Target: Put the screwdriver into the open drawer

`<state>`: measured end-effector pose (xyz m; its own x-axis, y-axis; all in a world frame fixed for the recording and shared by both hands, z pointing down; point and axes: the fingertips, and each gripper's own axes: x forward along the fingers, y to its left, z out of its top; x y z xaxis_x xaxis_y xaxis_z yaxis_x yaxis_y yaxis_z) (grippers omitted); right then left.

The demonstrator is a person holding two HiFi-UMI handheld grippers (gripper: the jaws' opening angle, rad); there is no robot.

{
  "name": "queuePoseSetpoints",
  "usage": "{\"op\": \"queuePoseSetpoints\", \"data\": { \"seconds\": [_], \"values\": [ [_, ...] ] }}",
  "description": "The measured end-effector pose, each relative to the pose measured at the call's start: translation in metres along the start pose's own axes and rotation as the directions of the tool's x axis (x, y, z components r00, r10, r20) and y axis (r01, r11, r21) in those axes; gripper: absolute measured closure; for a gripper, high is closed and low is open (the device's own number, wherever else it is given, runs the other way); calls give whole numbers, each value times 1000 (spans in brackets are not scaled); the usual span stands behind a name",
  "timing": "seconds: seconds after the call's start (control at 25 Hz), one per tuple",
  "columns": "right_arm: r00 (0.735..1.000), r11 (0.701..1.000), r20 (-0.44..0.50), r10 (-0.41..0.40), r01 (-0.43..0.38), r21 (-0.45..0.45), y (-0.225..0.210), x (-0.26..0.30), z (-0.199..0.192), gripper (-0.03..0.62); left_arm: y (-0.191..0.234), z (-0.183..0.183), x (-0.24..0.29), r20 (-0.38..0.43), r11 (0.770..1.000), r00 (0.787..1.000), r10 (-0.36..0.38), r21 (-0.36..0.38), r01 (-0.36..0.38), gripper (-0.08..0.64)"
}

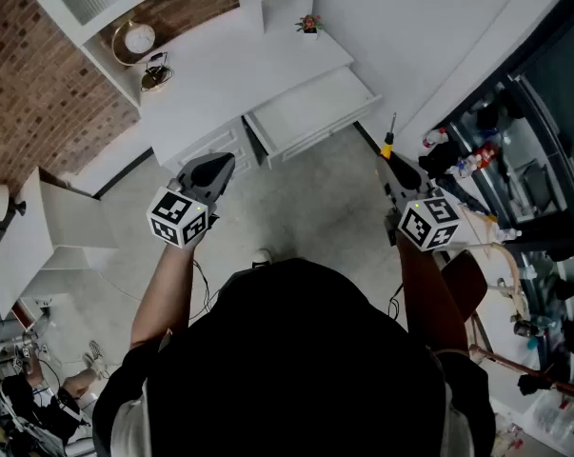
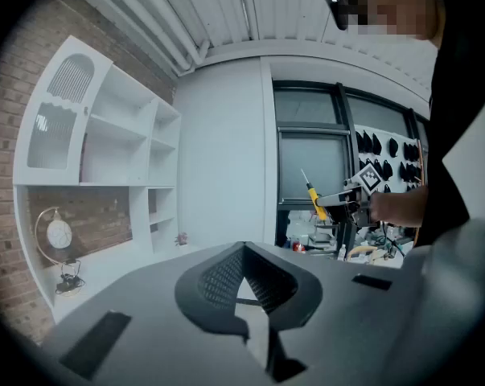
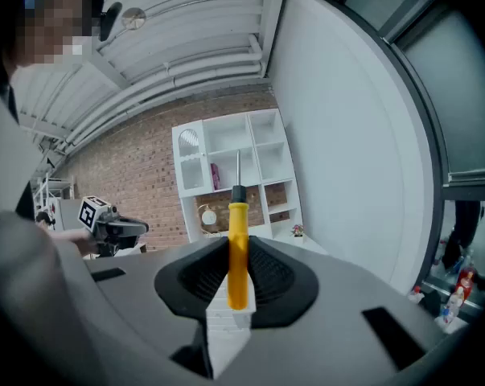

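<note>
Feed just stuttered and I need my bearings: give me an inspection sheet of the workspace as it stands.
Surface: white desk, mostly bare.
Job's things: screwdriver, yellow handle, not yet in the open drawer; nothing seen inside the drawer.
Clutter: round clock and small plant at the desk's back.
Grippers: right gripper shut on the screwdriver; left gripper shut, holding nothing.
Cables: thin cable on the floor, near the left arm.
Surroundings: brick wall; cluttered bench at right.
</note>
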<state>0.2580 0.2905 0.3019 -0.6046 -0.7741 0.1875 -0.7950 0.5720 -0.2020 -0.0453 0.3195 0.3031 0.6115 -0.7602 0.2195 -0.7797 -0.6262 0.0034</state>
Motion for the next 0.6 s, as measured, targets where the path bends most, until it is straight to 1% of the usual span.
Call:
{"op": "queuePoseSetpoints", "data": {
  "seconds": [0.12, 0.36, 0.6],
  "values": [
    [1000, 1000, 15, -2, 2, 10, 2, -1, 1, 512, -5, -2, -2, 2, 1000, 1000, -7, -10, 7, 545],
    [1000, 999, 17, 8, -9, 37, -3, -11, -8, 512, -19, 3, 2, -8, 1000, 1000, -10, 13, 10, 545],
    [999, 999, 32, -4, 2, 46, -15, -17, -3, 508, -25, 12, 7, -9, 1000, 1000, -6, 23, 7, 545]
  ]
}}
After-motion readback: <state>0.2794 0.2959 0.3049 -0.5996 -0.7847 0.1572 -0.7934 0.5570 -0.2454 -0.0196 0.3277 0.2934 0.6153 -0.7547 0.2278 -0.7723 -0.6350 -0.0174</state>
